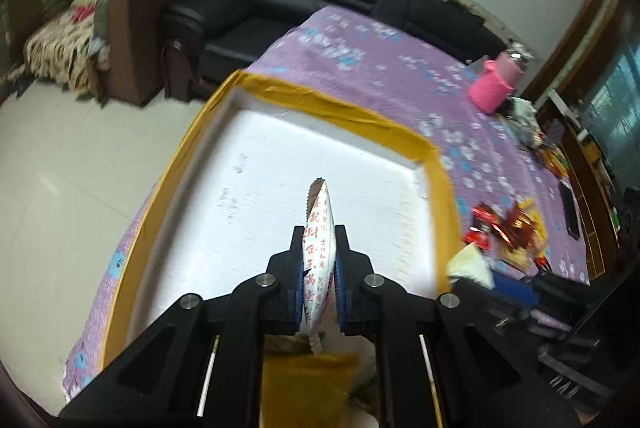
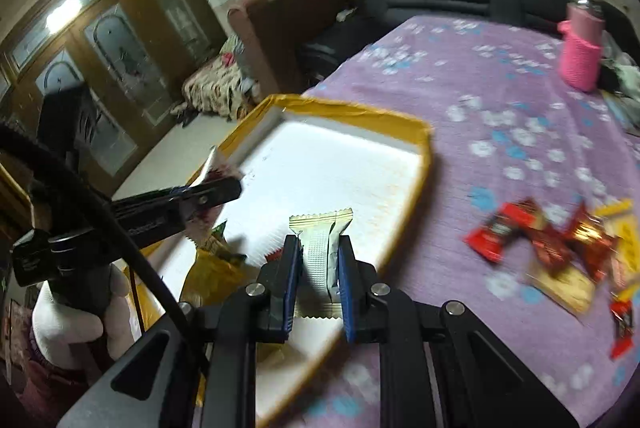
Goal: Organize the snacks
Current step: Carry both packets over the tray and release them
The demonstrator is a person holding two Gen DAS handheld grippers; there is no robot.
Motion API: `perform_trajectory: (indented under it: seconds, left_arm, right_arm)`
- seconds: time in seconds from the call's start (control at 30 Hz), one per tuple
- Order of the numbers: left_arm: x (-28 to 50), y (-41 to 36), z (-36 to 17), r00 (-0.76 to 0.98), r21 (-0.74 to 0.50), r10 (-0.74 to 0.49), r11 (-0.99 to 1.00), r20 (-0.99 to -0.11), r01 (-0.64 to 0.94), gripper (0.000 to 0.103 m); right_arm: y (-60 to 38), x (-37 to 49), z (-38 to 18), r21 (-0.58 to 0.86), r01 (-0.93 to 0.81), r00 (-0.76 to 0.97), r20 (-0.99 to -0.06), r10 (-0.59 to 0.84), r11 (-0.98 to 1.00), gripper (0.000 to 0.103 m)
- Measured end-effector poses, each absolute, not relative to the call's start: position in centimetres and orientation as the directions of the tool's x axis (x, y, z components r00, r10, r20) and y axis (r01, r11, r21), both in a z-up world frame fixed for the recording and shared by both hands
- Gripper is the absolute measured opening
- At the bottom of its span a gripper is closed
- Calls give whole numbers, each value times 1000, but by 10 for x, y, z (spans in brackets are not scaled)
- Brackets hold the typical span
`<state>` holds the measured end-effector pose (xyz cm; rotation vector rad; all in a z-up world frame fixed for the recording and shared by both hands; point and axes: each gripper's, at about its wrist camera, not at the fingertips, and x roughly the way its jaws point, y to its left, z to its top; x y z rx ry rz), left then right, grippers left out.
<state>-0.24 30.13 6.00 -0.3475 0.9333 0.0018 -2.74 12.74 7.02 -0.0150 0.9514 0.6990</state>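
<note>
A shallow white tray with a yellow taped rim (image 1: pixel 308 96) (image 2: pixel 352 114) lies on the purple flowered tablecloth. My left gripper (image 1: pixel 318 242) is shut on a white snack packet with red characters (image 1: pixel 318 228), held on edge over the tray; it also shows in the right wrist view (image 2: pixel 220 184) at the tray's left side. My right gripper (image 2: pixel 319 248) is shut on a silver-and-gold snack packet (image 2: pixel 320 248), over the tray's near part. Loose red and yellow snack packets (image 2: pixel 556 240) (image 1: pixel 508 228) lie on the cloth right of the tray.
A pink knit-covered bottle (image 1: pixel 496 84) (image 2: pixel 582 48) stands at the table's far right. A yellow-green snack bag (image 2: pixel 212 260) sits at the tray's near left corner. A black sofa (image 1: pixel 320 0) and a brown armchair (image 1: pixel 160 8) stand behind the table.
</note>
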Motion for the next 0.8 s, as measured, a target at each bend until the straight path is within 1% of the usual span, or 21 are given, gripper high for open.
perform_trajectory:
  seconds: [0.23, 0.3, 0.33, 0.37, 0.4, 0.47, 0.6, 0.63, 0.67, 0.7, 0.73, 0.77, 0.8]
  left_arm:
    - [4, 314, 47, 566, -337, -190, 927, -802, -166, 14]
    - [4, 315, 46, 562, -337, -192, 927, -805, -166, 17]
    - [4, 315, 47, 564, -338, -193, 927, -803, -163, 22]
    - [3, 313, 48, 566, -336, -192, 928, -802, -161, 29]
    - [2, 312, 50, 570, -333, -189, 930, -799, -157, 33]
    - [-2, 310, 56, 583, -337, -192, 930, -789, -149, 48]
    - [-22, 302, 79, 632, -336, -186, 934, -752, -125, 58]
    - [-28, 300, 86, 644, -339, -186, 933, -742, -121, 66]
    - [-38, 297, 95, 664, -345, -183, 931, -725, -120, 76]
    - [-45, 294, 102, 682, -350, -179, 929, -710, -121, 81]
    - [-57, 291, 110, 710, -361, -172, 924, -683, -123, 91]
    - [-73, 287, 118, 751, -395, -181, 912, -635, -114, 96]
    - [-84, 285, 123, 778, -436, -209, 895, -592, -92, 96]
  right_arm:
    - [157, -6, 37, 272, -541, 326, -804, 497, 796, 16]
    - [160, -5, 34, 263, -538, 329, -809, 487, 801, 17]
    - [160, -5, 34, 264, -537, 330, -809, 487, 801, 20]
    - [160, -4, 34, 267, -533, 331, -807, 488, 803, 20]
    - [159, -5, 35, 271, -527, 338, -803, 491, 806, 20]
    - [156, -8, 39, 283, -522, 342, -795, 501, 805, 22]
    - [142, -19, 58, 276, -523, 383, -769, 512, 806, 22]
    - [136, -22, 64, 274, -522, 398, -759, 515, 808, 24]
    - [129, -25, 70, 272, -518, 414, -750, 517, 811, 25]
    - [121, -29, 77, 269, -514, 433, -738, 517, 815, 28]
    - [111, -34, 84, 263, -508, 455, -727, 515, 820, 31]
    - [99, -38, 92, 257, -500, 478, -714, 511, 827, 31]
    - [86, -42, 99, 249, -489, 502, -703, 504, 836, 31]
